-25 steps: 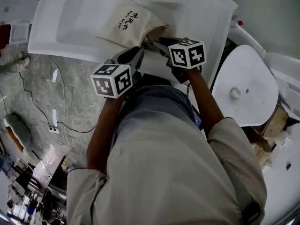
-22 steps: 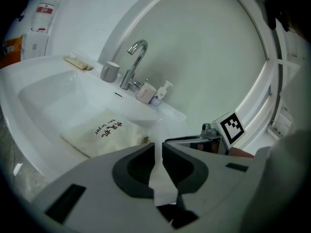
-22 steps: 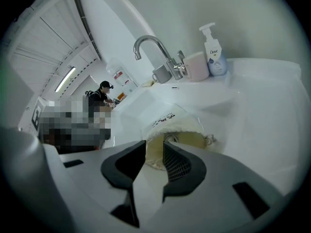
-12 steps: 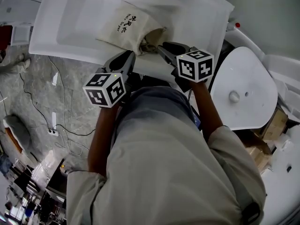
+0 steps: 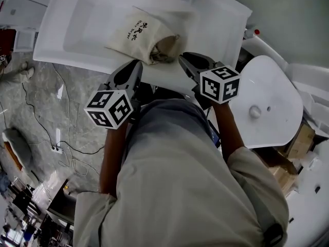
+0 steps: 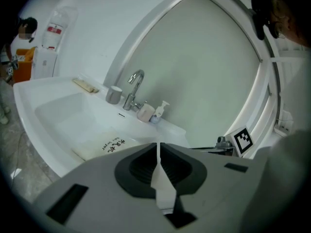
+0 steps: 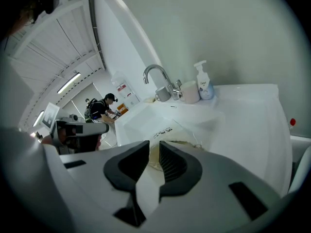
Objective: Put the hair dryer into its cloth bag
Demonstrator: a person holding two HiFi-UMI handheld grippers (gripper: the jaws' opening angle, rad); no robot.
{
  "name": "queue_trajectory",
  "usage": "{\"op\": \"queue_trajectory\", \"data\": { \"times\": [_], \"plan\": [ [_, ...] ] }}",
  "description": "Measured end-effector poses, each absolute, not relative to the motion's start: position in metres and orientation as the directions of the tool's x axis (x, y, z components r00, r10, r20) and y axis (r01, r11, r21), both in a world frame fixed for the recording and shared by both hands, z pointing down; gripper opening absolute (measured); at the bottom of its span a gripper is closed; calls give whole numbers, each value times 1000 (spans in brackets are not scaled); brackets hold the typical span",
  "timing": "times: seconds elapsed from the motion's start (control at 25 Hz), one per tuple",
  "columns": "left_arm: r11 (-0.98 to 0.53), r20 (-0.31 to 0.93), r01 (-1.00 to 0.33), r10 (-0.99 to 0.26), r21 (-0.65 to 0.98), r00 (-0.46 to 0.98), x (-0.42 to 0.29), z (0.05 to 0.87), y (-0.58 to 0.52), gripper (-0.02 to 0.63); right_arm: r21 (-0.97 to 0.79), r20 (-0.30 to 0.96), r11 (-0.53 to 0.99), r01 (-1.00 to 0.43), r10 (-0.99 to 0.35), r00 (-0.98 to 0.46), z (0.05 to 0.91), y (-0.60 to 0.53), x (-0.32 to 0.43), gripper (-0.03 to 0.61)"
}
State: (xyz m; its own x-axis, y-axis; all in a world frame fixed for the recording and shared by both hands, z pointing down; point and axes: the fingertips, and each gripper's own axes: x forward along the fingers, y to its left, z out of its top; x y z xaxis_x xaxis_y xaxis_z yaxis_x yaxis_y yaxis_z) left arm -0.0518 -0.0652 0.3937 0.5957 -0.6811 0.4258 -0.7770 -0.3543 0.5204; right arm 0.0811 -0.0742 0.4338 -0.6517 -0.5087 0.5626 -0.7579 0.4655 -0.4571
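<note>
cloth bag [image 5: 141, 35] lies bulged on the sink worktop [image 5: 216, 19], mouth still loose; the hair dryer looks to be inside it, though i can't see it outright. left gripper [image 5: 134, 66] and right gripper [image 5: 184, 59] hang just short of the bag's mouth, one either side, jaws closing with nothing between them. if cinching is next, i'd reopen the jaws first, pin the bag's body with one gripper and draw the mouth hem with the other, slowly.

We see a cream cloth bag [image 5: 144, 35] with black lettering at upper centre on a white counter [image 5: 221, 24]. At left the floor [image 5: 77, 96] is grey with pale marbling; the person's shirt [image 5: 180, 189] is light khaki.
</note>
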Motion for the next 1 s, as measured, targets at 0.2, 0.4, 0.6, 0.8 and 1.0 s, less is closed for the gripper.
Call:
{"op": "queue_trajectory", "data": {
  "times": [0.2, 0.4, 0.6, 0.8, 1.0],
  "plan": [
    [-375, 387, -785, -713, 493, 584, -55, 378, -63, 23, -432, 500, 488, -758, -570, -652, 405, -71, 89, 54],
    [-373, 342, -782, -744, 500, 574, -58, 366, -56, 14, -354, 460, 507, -786, -637, -619, 374, -63, 98, 37],
    [-409, 338, -821, -767, 399, 546, -60, 347, -47, 9, -303, 416, 506, -807, -692, -590, 345, -56, 106, 17],
    [-435, 308, -833, -785, 343, 537, -57, 331, -47, 9, -260, 367, 517, -816, -728, -579, 320, -56, 115, 9],
    [-435, 295, -831, -791, 346, 536, -62, 322, -46, 9, -230, 335, 529, -817, -745, -577, 301, -52, 116, 9]
  ]
}}
